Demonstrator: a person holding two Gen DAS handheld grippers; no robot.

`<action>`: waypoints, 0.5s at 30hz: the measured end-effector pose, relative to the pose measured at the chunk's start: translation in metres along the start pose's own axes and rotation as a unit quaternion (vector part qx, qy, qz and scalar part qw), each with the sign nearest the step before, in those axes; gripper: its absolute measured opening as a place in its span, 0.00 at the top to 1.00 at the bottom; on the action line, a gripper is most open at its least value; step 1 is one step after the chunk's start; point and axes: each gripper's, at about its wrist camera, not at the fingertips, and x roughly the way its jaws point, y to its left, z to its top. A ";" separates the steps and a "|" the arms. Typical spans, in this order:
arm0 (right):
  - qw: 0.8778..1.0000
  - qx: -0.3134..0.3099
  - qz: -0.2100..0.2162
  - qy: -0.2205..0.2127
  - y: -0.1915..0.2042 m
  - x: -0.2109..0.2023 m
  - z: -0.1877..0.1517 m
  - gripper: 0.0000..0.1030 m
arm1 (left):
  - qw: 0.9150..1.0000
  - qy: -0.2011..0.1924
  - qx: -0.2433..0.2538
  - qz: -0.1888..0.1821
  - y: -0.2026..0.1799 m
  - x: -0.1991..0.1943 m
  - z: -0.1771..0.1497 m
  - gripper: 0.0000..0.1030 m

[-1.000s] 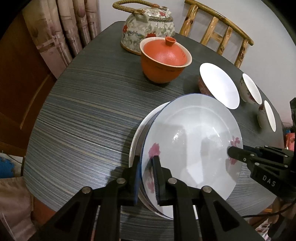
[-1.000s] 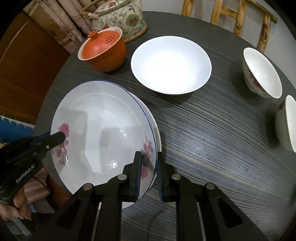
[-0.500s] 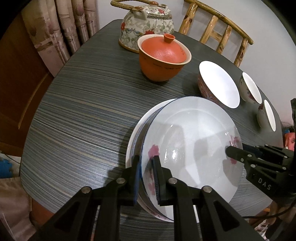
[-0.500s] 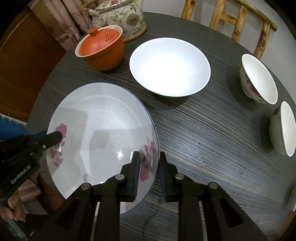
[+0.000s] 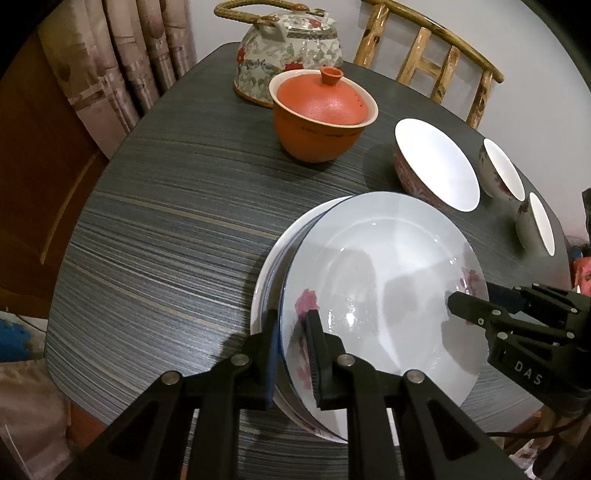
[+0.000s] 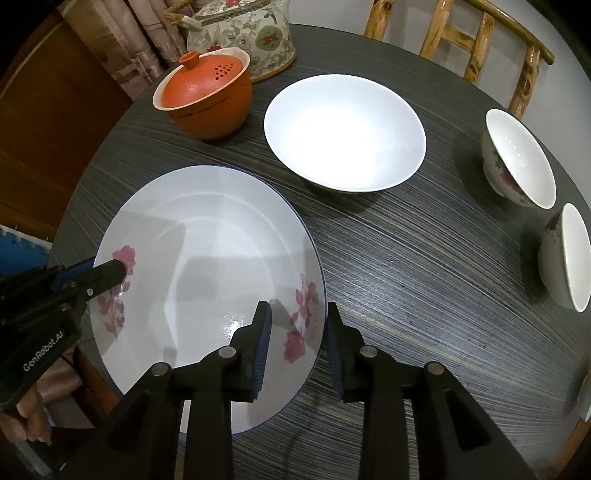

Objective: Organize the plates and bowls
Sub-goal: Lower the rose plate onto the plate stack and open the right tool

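Observation:
A white plate with pink flowers lies on top of a plain white plate near the table's front edge. My left gripper is shut on the flowered plate's near rim. It shows from the side in the right wrist view as the left gripper. My right gripper straddles the opposite rim of the flowered plate. Its jaws are opening, one finger over the plate's inside and one outside it, and the pads stand off the rim. The lower plate is hidden in the right wrist view.
A wide white bowl and two small flowered bowls stand behind and to the right. An orange lidded cup and a floral teapot sit at the back. A wooden chair stands behind the dark striped table.
The right jaws have spread away from the flowered plate's rim. The plate has settled over the lower plate, which no longer shows in the right wrist view. The left gripper keeps its grip.

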 end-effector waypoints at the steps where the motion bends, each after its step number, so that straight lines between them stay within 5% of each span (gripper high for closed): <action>1: 1.000 -0.001 0.000 -0.001 0.000 0.000 0.000 0.72 | 1.000 -0.002 0.001 0.002 -0.001 0.000 -0.001 0.86; 15: 1.000 0.000 0.001 -0.012 0.005 -0.005 -0.007 0.72 | 0.998 -0.035 0.018 0.039 -0.002 -0.009 -0.001 0.81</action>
